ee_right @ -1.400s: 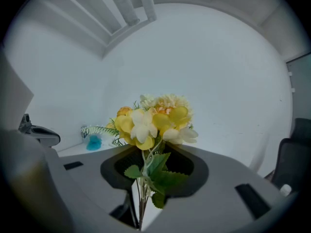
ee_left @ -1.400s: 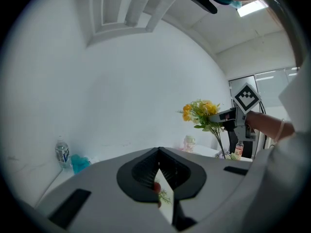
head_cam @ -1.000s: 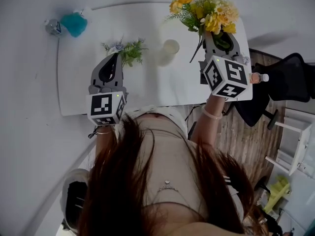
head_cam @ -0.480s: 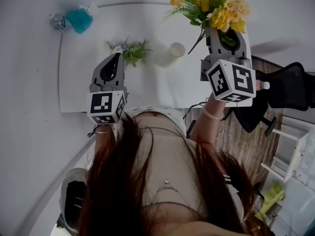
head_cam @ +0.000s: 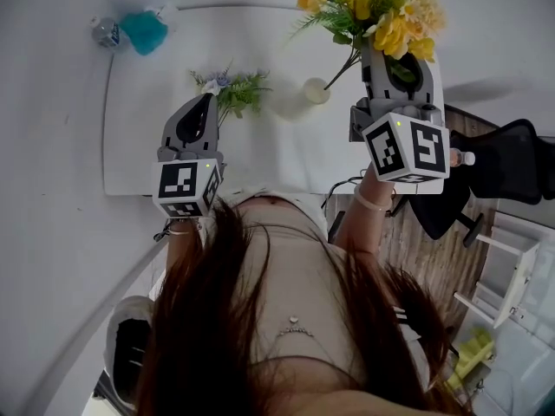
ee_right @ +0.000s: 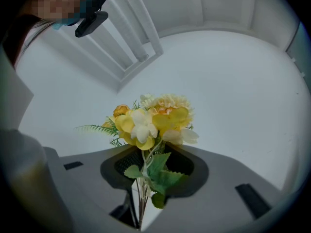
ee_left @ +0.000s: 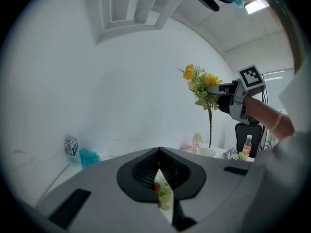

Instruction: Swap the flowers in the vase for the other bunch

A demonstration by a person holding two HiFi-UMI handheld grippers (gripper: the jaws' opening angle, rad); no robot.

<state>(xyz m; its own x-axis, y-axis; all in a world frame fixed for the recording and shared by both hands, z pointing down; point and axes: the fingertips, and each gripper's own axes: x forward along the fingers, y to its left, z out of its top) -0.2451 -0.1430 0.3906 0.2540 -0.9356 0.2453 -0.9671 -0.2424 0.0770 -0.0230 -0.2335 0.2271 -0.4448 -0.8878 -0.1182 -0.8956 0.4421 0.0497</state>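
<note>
Vase [head_cam: 316, 92]: yellow bunch [head_cam: 373, 11] stem tips at mouth.

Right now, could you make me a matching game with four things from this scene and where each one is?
Things:
1. yellow bunch
2. purple-and-green bunch
3. pale vase
4. teal object

Places:
A. lying on the white table
B. at the table's far left corner, beside a clear bottle
C. clamped by its stems in the right tool, up in the air
D. standing upright on the table

Pairs: 1-C, 2-A, 3-D, 4-B
</note>
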